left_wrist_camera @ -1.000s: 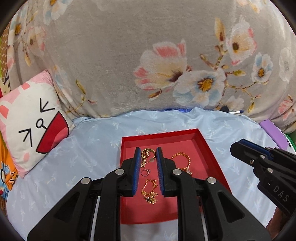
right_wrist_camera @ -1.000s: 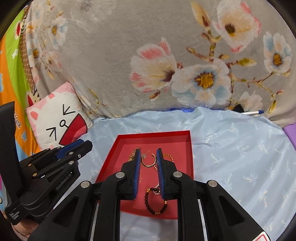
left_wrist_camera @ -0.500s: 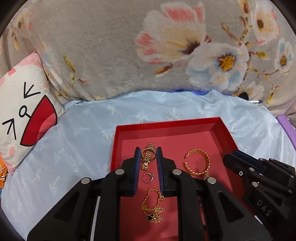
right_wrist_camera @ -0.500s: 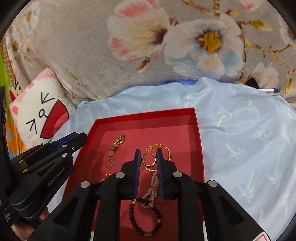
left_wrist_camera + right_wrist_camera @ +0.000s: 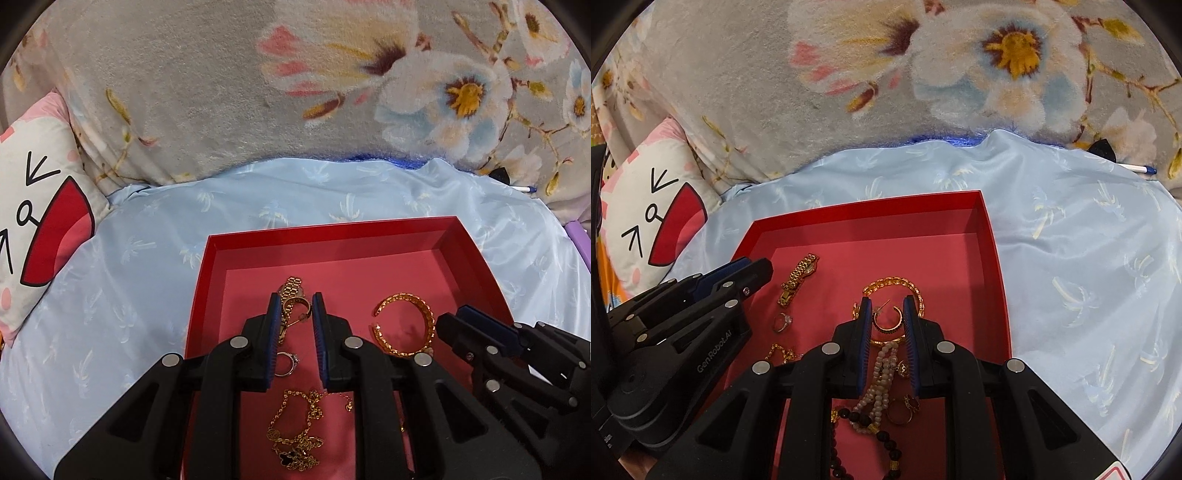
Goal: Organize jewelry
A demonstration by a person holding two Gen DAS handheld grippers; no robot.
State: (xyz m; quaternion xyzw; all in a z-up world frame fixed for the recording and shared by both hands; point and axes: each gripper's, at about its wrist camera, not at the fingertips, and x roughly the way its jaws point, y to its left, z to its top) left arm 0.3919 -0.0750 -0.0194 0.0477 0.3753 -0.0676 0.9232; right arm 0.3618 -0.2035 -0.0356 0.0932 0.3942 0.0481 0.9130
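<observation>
Where tray [image 5: 332, 229] sits: gold jewelry [image 5: 402, 325] inside.

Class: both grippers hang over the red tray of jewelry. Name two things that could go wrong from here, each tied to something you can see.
1. The pearl strand, dark bead bracelet and rings lie heaped under the right gripper; lifting one may drag the others.
2. The left gripper and right gripper sit close over the small red tray; they might collide.
</observation>
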